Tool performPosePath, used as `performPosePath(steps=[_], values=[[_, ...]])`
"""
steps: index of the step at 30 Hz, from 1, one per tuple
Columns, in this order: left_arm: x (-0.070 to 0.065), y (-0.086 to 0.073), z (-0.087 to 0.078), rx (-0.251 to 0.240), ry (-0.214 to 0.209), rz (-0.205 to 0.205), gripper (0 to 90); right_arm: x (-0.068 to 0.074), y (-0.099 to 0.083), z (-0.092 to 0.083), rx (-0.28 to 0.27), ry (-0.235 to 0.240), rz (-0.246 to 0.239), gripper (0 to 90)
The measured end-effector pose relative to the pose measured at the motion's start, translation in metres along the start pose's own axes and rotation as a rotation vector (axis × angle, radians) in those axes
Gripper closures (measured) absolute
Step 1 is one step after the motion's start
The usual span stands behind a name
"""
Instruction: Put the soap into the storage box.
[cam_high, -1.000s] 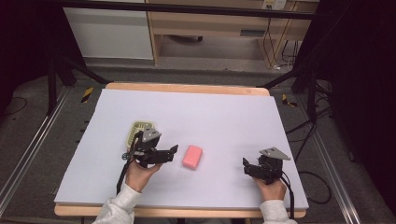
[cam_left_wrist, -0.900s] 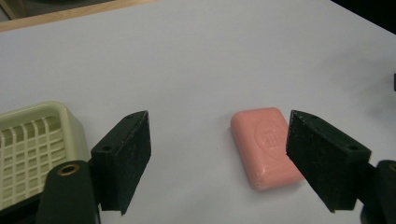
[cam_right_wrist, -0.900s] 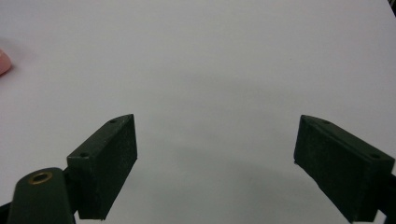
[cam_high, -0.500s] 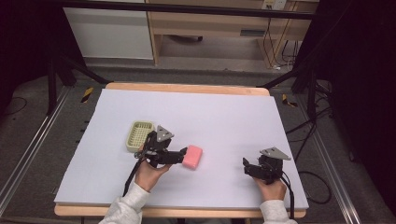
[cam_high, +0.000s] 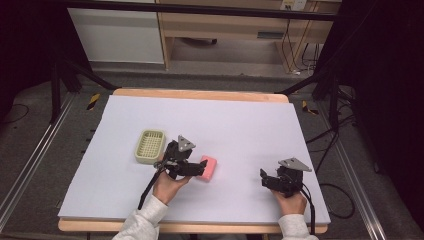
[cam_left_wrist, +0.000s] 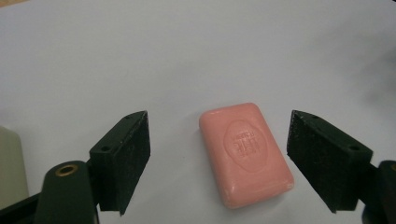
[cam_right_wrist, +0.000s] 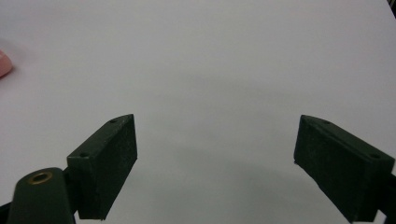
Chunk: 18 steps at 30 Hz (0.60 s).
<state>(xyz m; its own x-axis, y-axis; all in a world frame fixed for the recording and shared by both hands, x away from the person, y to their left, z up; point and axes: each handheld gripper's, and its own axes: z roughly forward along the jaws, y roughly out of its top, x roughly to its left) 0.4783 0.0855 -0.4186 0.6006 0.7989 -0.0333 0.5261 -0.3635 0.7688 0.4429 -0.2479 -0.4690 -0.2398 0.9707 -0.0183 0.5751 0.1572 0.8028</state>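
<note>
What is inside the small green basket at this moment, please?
In the high view the green basket shows only its own slotted floor; nothing visibly lies inside. The left gripper does not cover it, though small items would be hard to see.

Left gripper (cam_high: 196, 170) at pink soap (cam_high: 209, 168), beside green basket (cam_high: 150, 146).

Left hand-held gripper (cam_left_wrist: 217, 163) and right hand-held gripper (cam_right_wrist: 215, 165) — jaws spread wide.

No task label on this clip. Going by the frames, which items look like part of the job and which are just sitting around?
Likely in play:
- pink soap bar, lying flat between the open jaws of the left gripper, not yet gripped
- green slotted soap dish, close beside it, a plausible destination

Idle or background:
- right gripper, open over bare table
- wooden shelf unit behind the table
</note>
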Motion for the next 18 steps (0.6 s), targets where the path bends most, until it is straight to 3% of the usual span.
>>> performPosePath(steps=[18], values=[[-0.009, 0.000, 0.023, 0.053, -0.003, 0.011, 17.9, 0.000, 0.000, 0.000, 0.006, 0.004, 0.000, 13.6]])
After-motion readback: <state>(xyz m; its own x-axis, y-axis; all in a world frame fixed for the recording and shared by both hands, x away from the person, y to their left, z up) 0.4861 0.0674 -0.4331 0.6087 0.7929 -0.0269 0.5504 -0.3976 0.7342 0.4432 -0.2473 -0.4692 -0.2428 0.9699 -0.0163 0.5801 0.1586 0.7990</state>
